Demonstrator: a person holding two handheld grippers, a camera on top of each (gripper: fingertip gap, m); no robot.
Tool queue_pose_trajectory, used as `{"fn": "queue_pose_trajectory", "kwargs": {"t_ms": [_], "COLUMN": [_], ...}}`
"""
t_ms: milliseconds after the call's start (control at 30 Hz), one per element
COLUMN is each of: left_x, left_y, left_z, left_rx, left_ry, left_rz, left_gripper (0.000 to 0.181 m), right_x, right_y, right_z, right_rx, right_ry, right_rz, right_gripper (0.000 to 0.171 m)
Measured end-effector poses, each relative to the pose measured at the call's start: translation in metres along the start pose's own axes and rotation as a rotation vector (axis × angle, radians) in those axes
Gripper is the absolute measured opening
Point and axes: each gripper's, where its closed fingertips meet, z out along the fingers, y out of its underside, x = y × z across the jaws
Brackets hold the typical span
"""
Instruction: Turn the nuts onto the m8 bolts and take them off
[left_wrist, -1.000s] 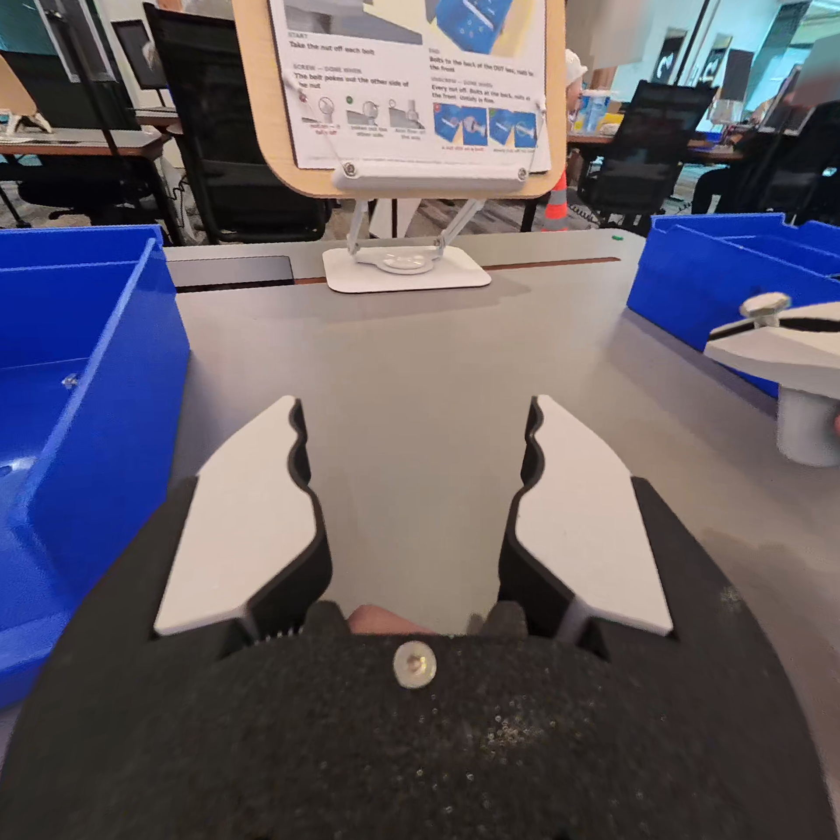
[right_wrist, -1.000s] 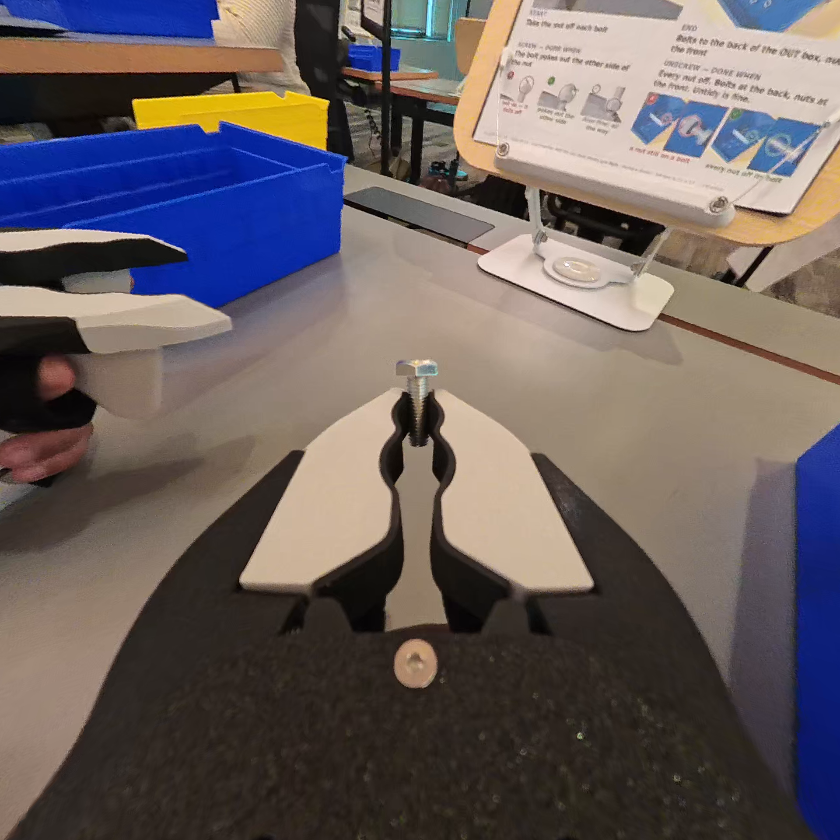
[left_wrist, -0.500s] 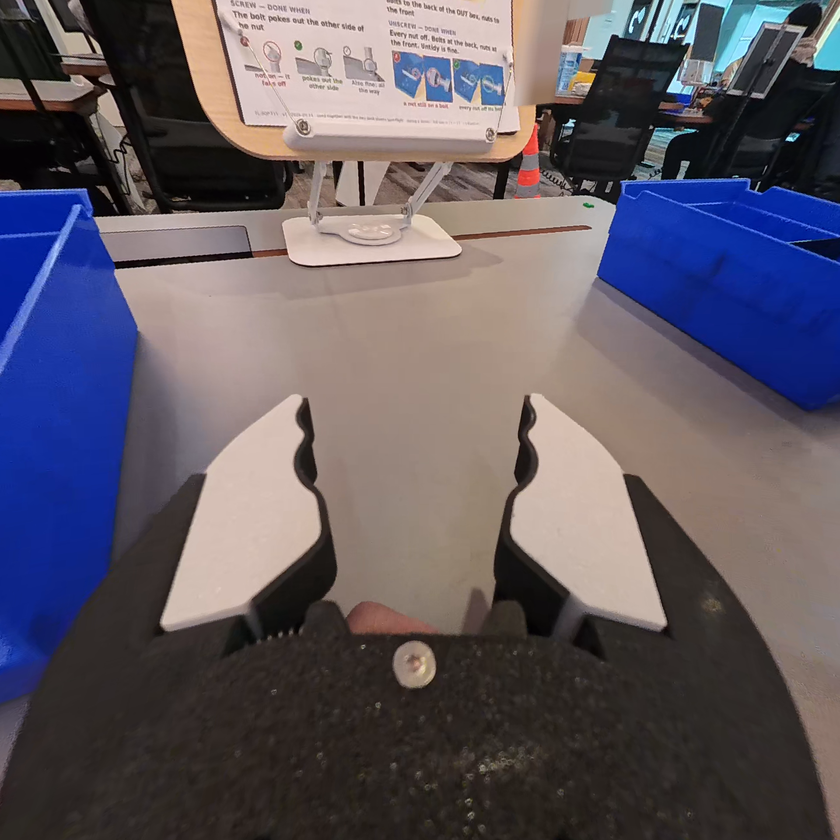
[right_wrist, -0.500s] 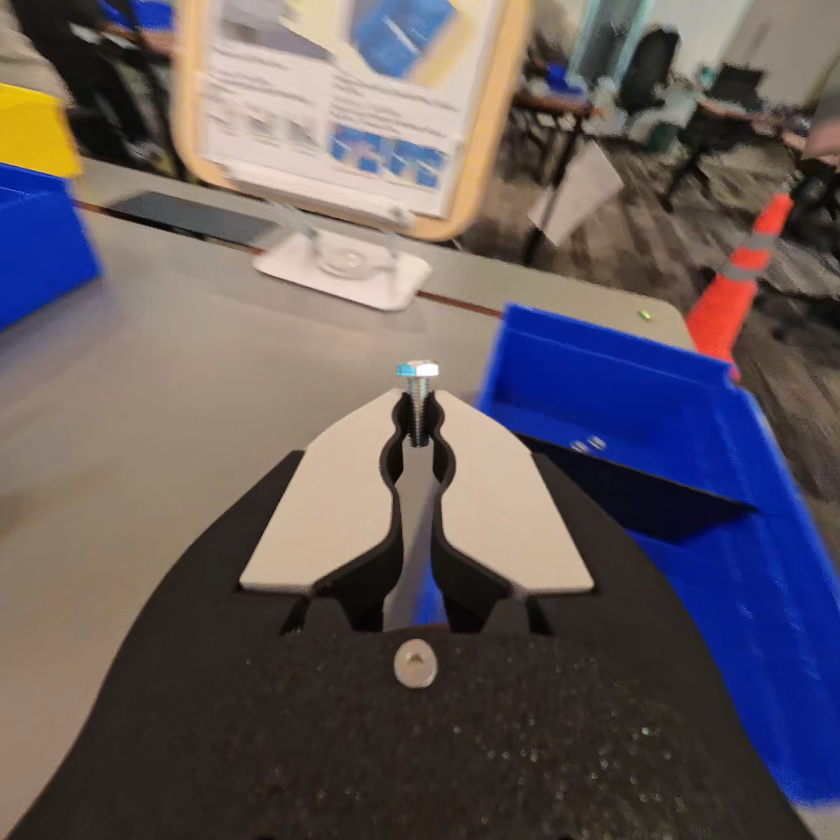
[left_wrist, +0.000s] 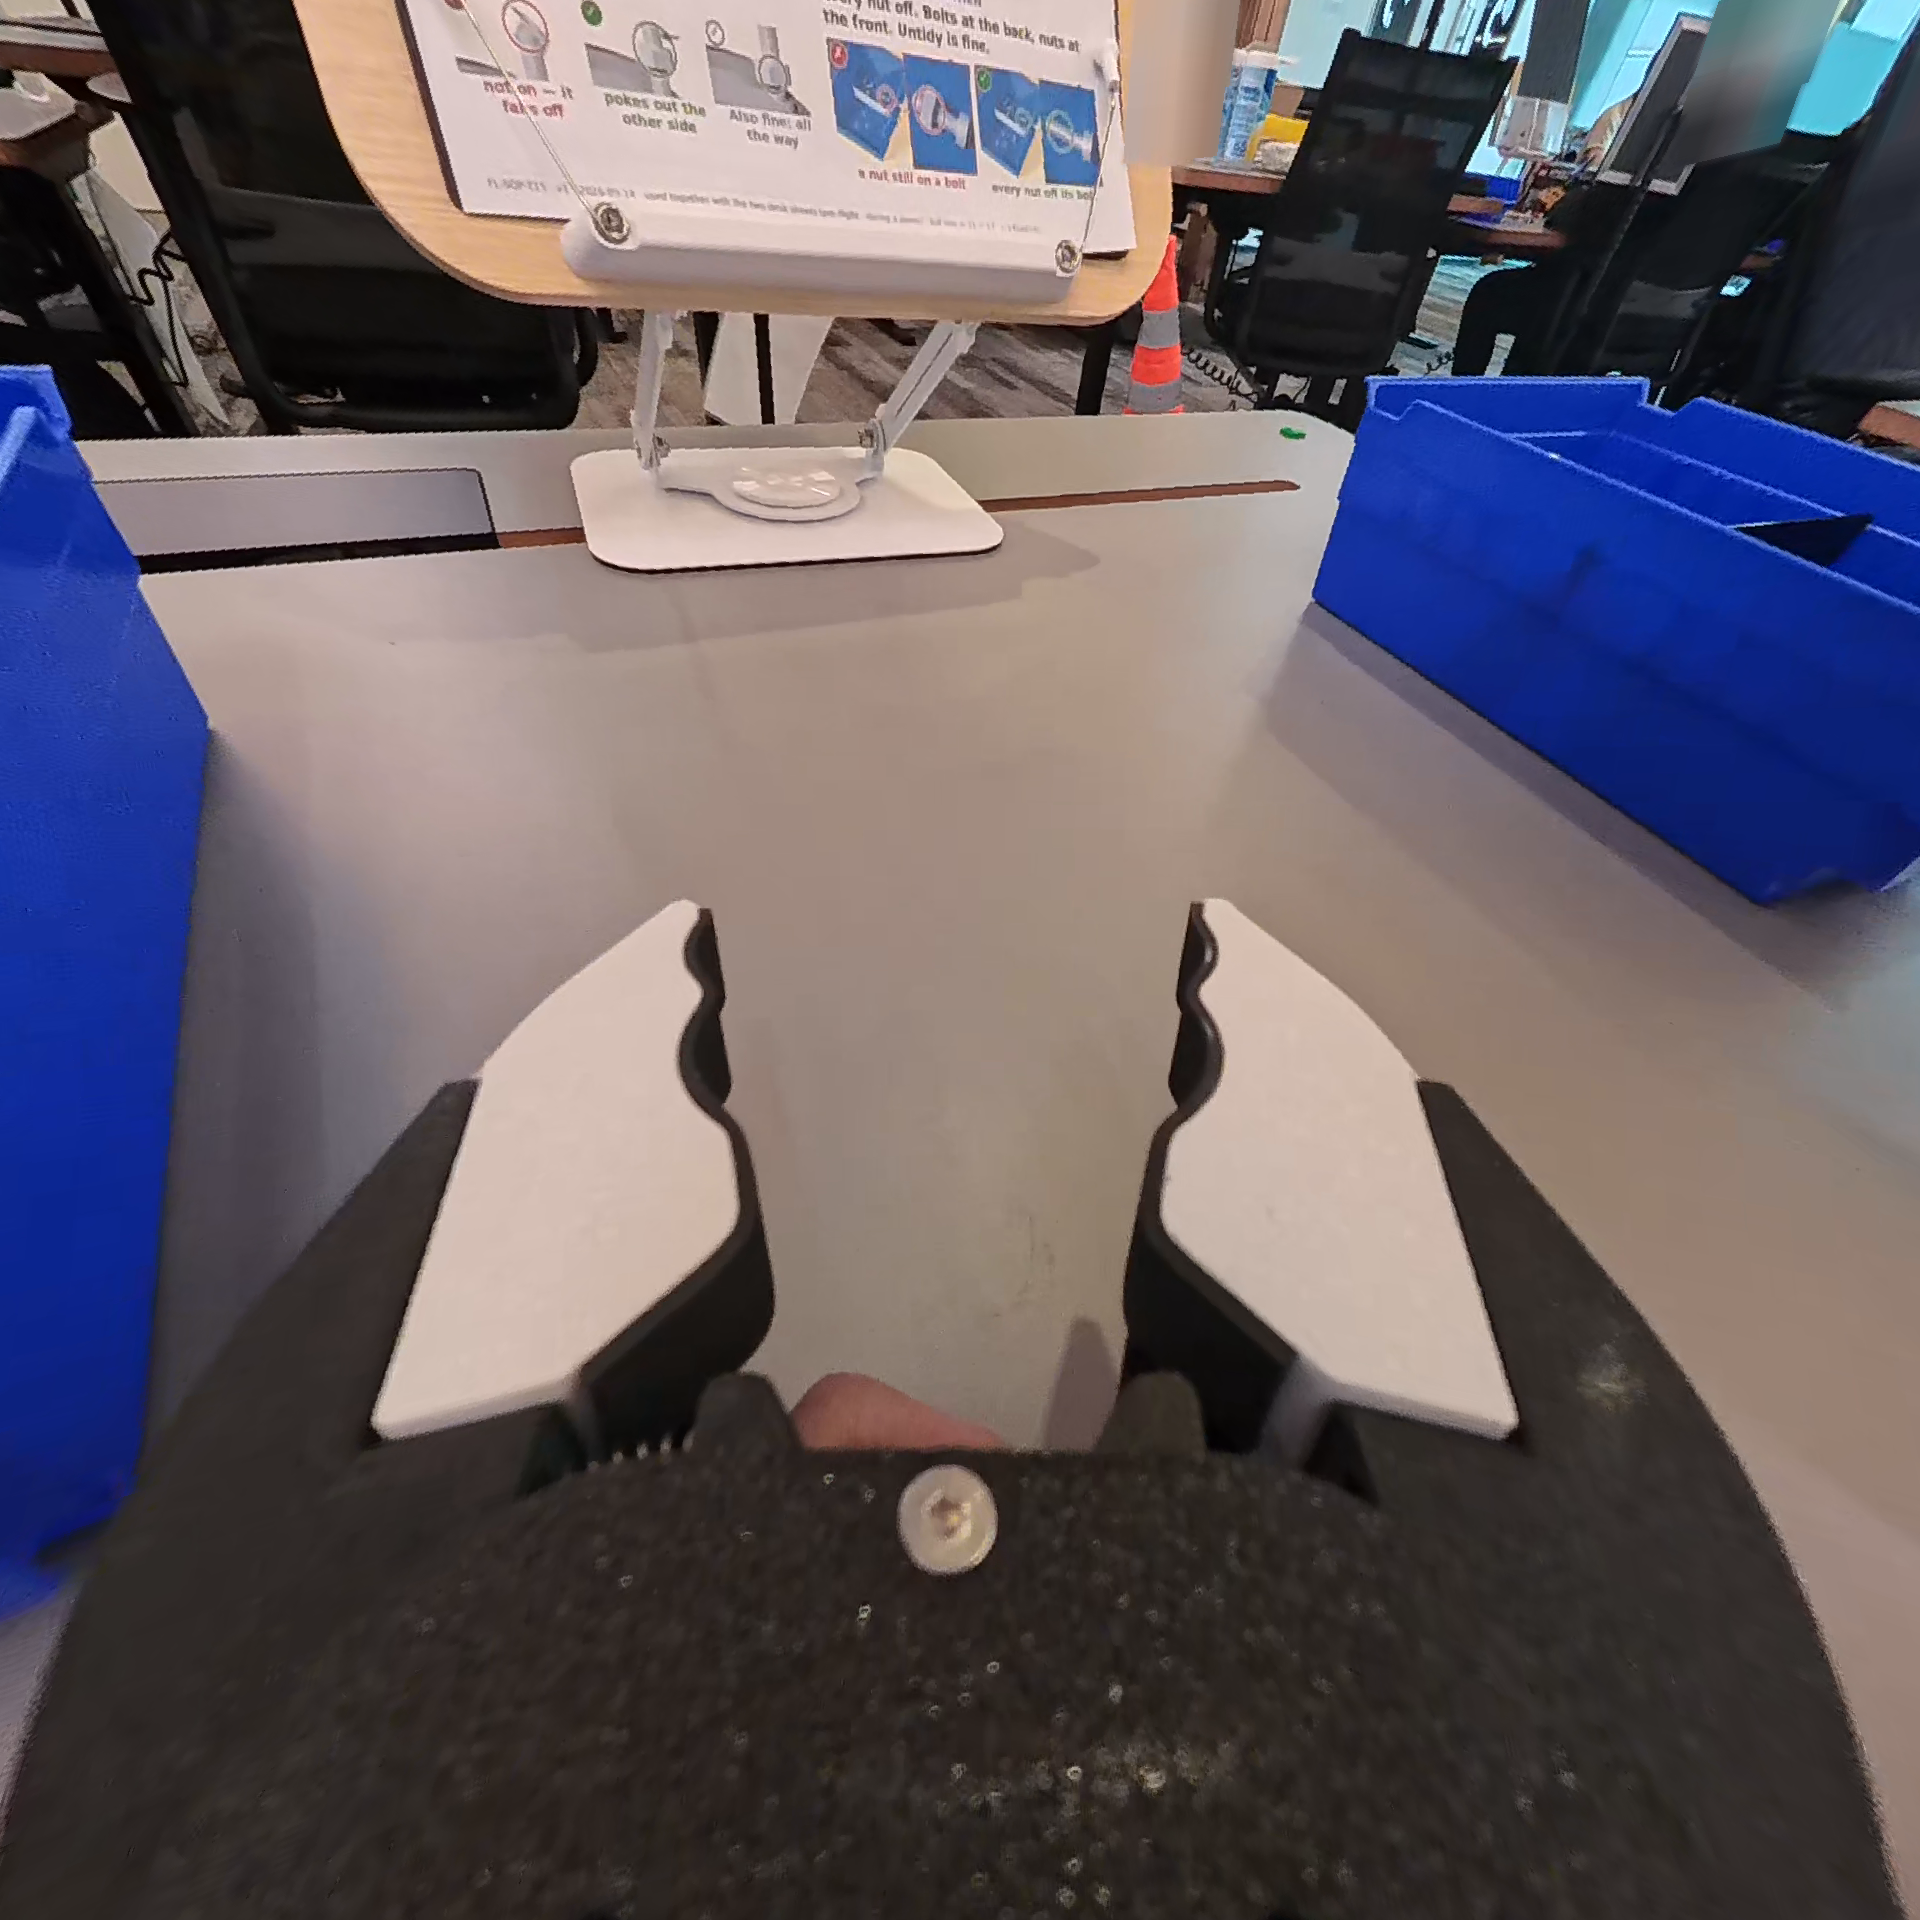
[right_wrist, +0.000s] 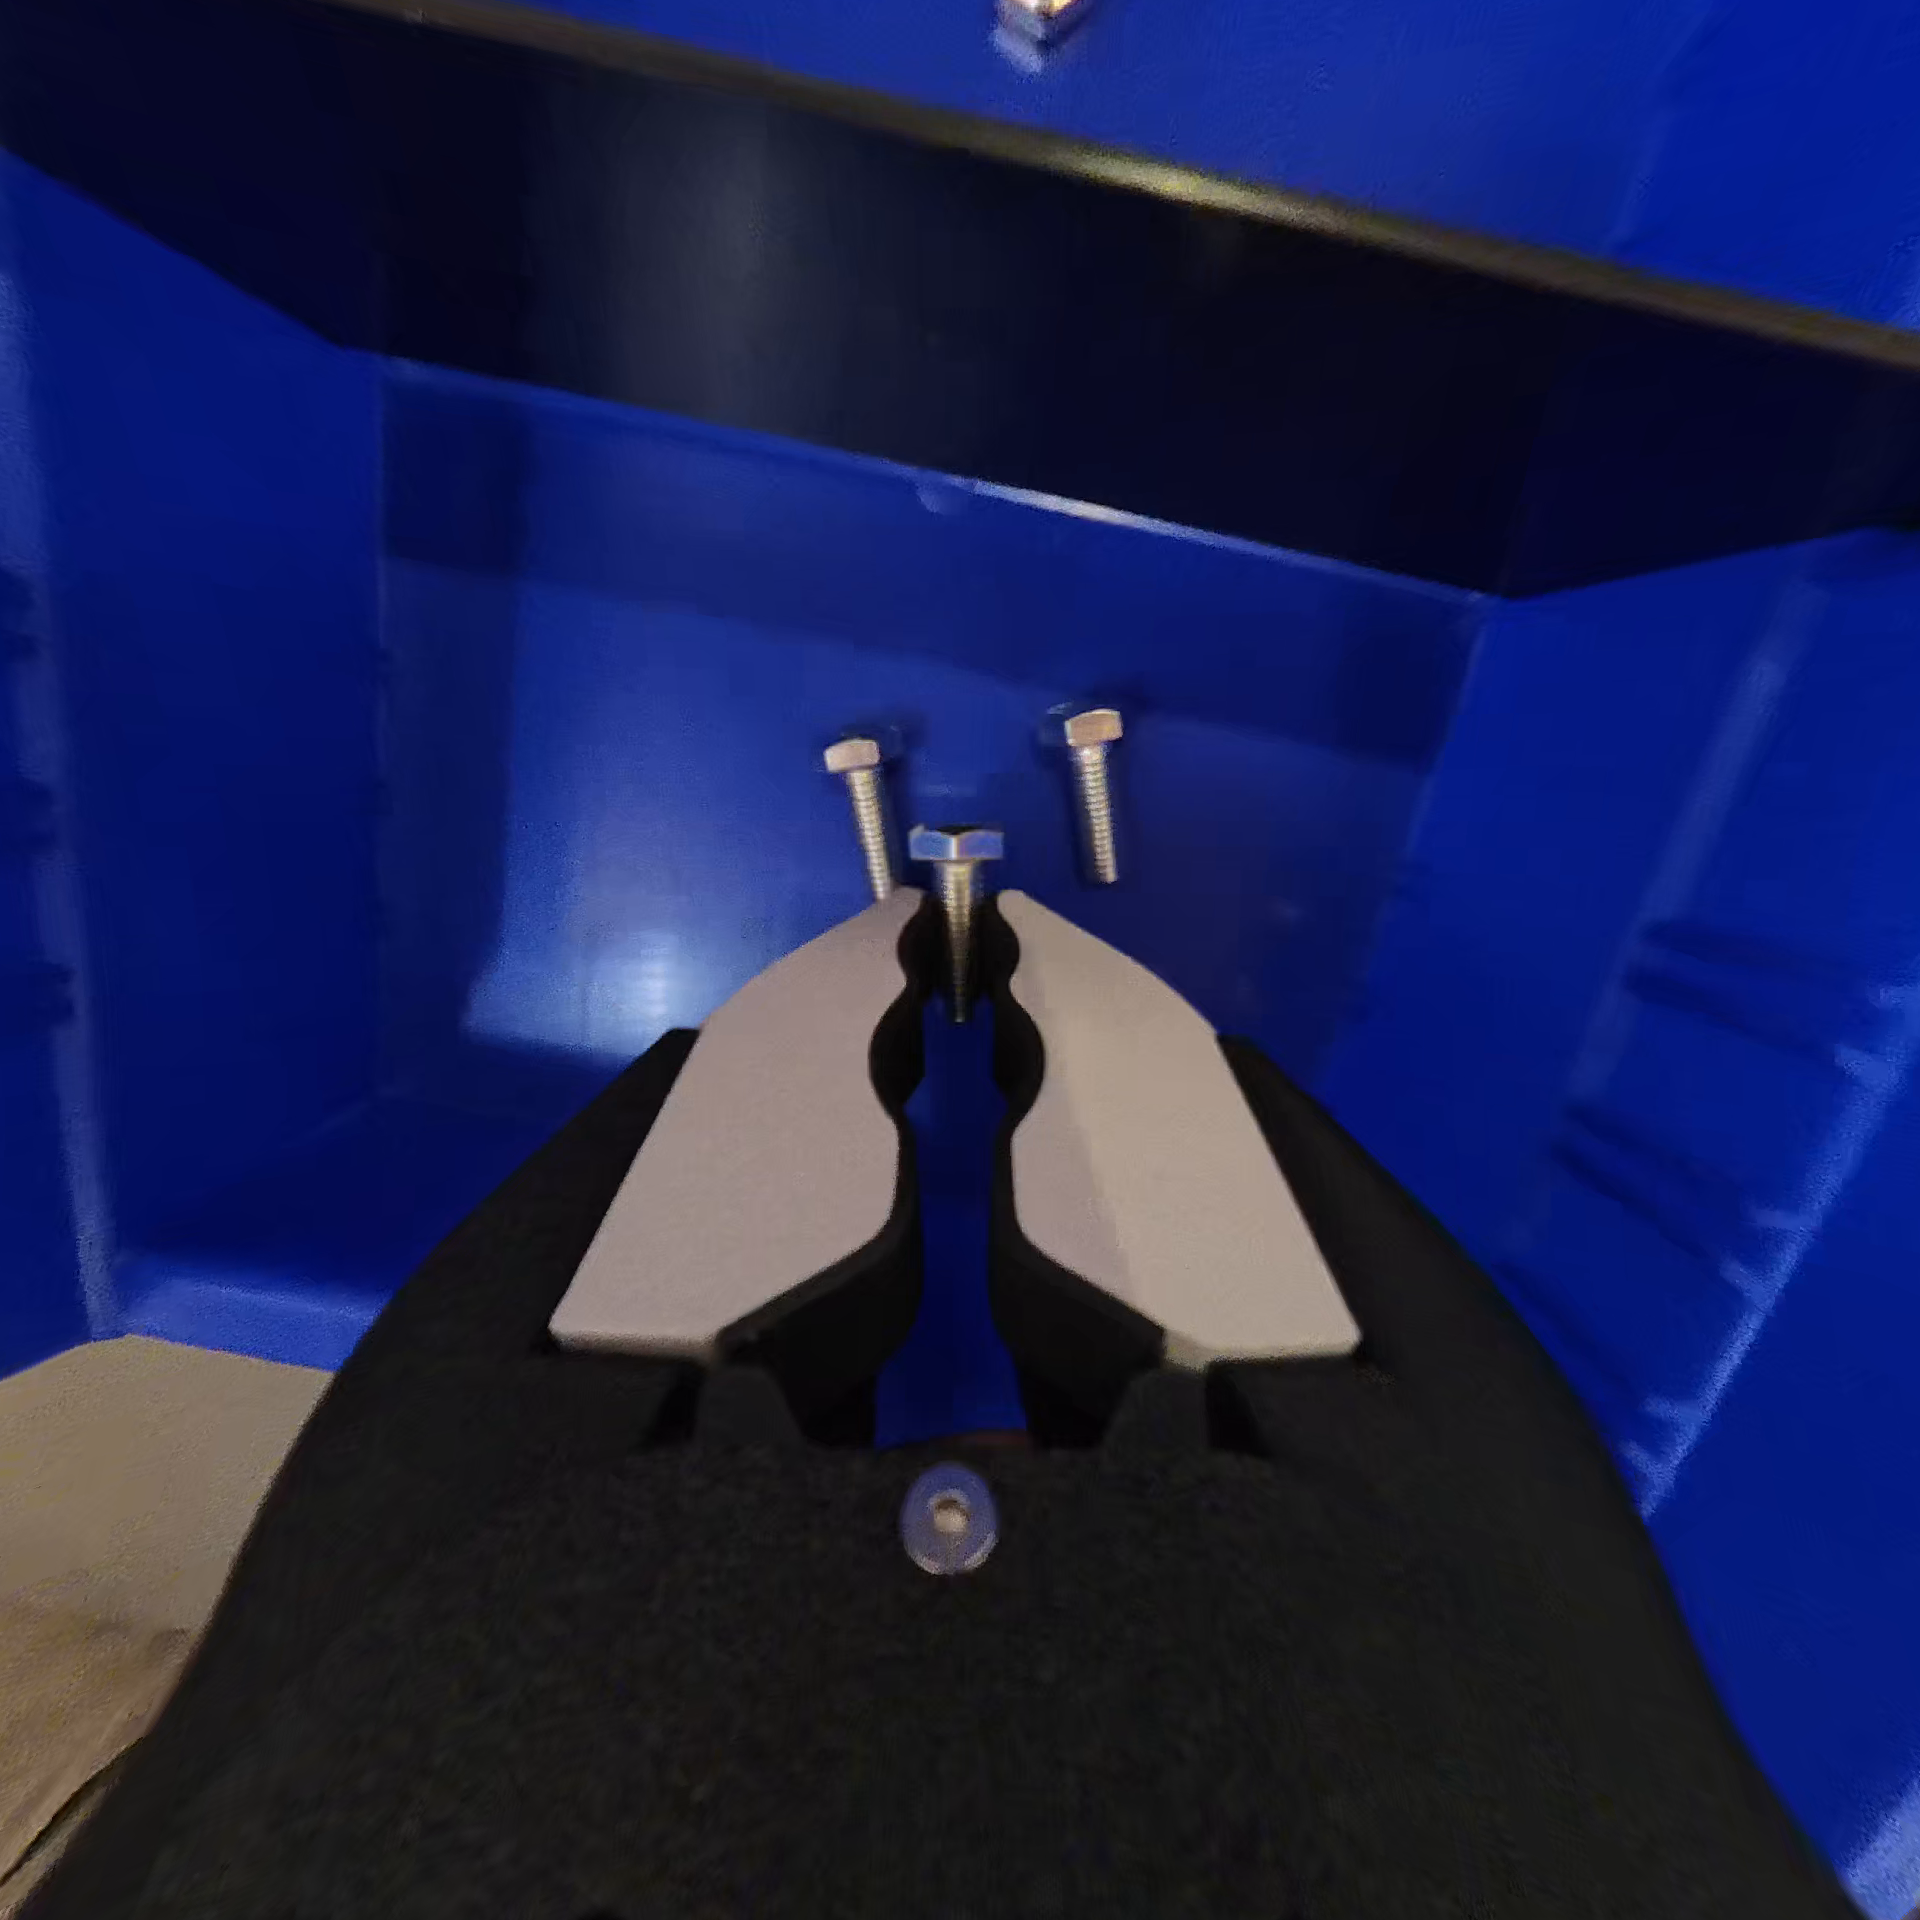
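Note:
My right gripper (right_wrist: 958, 906) is shut on a silver bolt (right_wrist: 956, 883), its hex head pointing away past the fingertips. It hangs inside a compartment of a blue bin (right_wrist: 1621, 935), over the bin floor. Two more bolts lie on that floor just beyond it, one on the left (right_wrist: 864, 816) and one on the right (right_wrist: 1089, 790). A small metal piece (right_wrist: 1042, 10) shows past a dark divider at the top edge. My left gripper (left_wrist: 948, 925) is open and empty over the grey table (left_wrist: 935, 748). No nut shows clearly.
In the left wrist view a blue bin (left_wrist: 1621, 623) stands at the right and another blue bin (left_wrist: 83, 935) at the left. An instruction board on a white stand (left_wrist: 790, 499) is at the table's back. Chairs and an orange cone (left_wrist: 1158, 332) lie beyond. One gripper's finger ends stand about 45 centimetres off the other's.
My right gripper has swung right with the bolt and tipped down into the blue bin. My left gripper has stayed open and shifted a little; the right gripper has left its view.

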Motion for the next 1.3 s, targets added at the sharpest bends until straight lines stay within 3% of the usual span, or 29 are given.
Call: {"fn": "queue_pose_trajectory", "kwargs": {"t_ms": [267,333,433,600,700,767,900,1033,1300], "left_x": [0.000,0.000,0.000,-0.001,0.001,0.003,0.006,0.002,-0.002], "left_y": [0.001,0.001,0.001,0.000,0.000,-0.001,-0.002,-0.009,-0.006], "left_z": [0.001,0.000,0.000,-0.001,0.000,0.000,0.000,-0.002,-0.006], "left_rx": [-0.005,-0.001,-0.002,0.005,0.003,0.006,-0.005,0.021,0.019], "left_ry": [0.006,0.006,0.008,-0.001,0.004,0.011,0.027,0.006,-0.017], "left_rz": [-0.004,-0.002,0.001,0.003,0.004,0.003,-0.015,-0.036,-0.053], "left_gripper": [0.083,0.083,0.083,0.083,0.083,0.083,0.081,0.083,0.084], "right_x": [0.003,0.006,0.006,-0.040,-0.114,-0.168,-0.234,-0.269,-0.276], "right_y": [0.000,-0.001,-0.009,-0.045,-0.066,-0.069,-0.067,-0.060,-0.054], "right_z": [0.001,-0.002,-0.023,-0.122,-0.171,-0.184,-0.160,-0.120,-0.094], "right_rx": [-0.003,0.015,0.121,0.576,0.923,1.091,1.191,1.165,1.106], "right_ry": [0.047,0.079,0.144,0.287,0.223,0.124,0.002,-0.041,-0.053], "right_rz": [-0.002,-0.001,0.002,-0.092,-0.210,-0.249,-0.246,-0.258,-0.275], "right_gripper": [0.010,0.025,0.034,0.042,0.061,0.066,0.086,0.090,0.091]}}
